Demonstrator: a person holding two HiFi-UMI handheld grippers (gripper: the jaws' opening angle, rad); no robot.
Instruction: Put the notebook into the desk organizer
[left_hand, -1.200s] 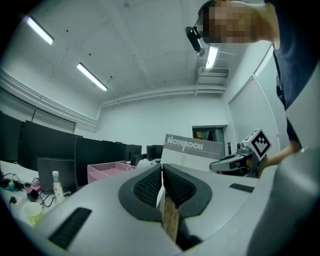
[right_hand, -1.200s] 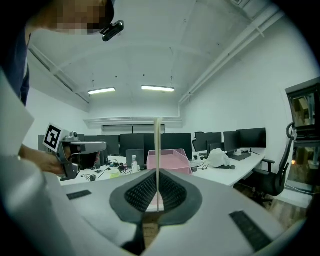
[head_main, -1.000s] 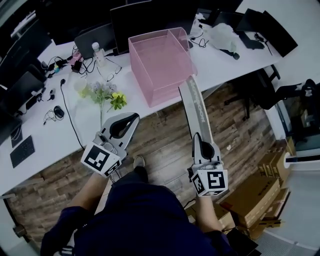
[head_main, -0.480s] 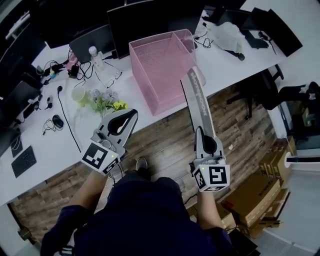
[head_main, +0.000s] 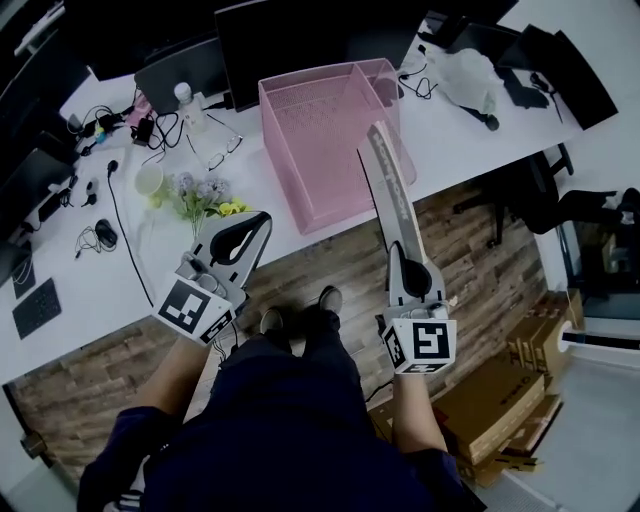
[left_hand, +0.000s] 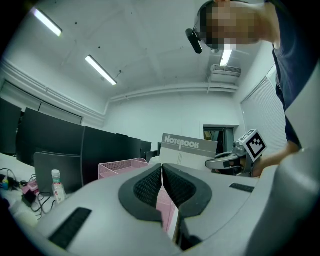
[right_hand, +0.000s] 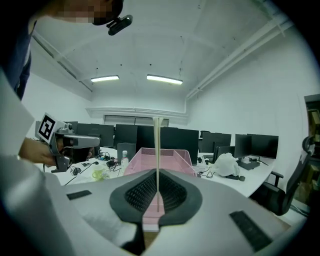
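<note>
Edgewise, notebook (head_main: 388, 192) between right gripper (head_main: 399, 258) jaws

Notebook (head_main: 392, 195) nearer the desk organizer (head_main: 318, 140)

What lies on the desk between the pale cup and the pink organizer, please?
In the head view, a small bunch of flowers and a pair of glasses lie between the cup and the organizer.
</note>
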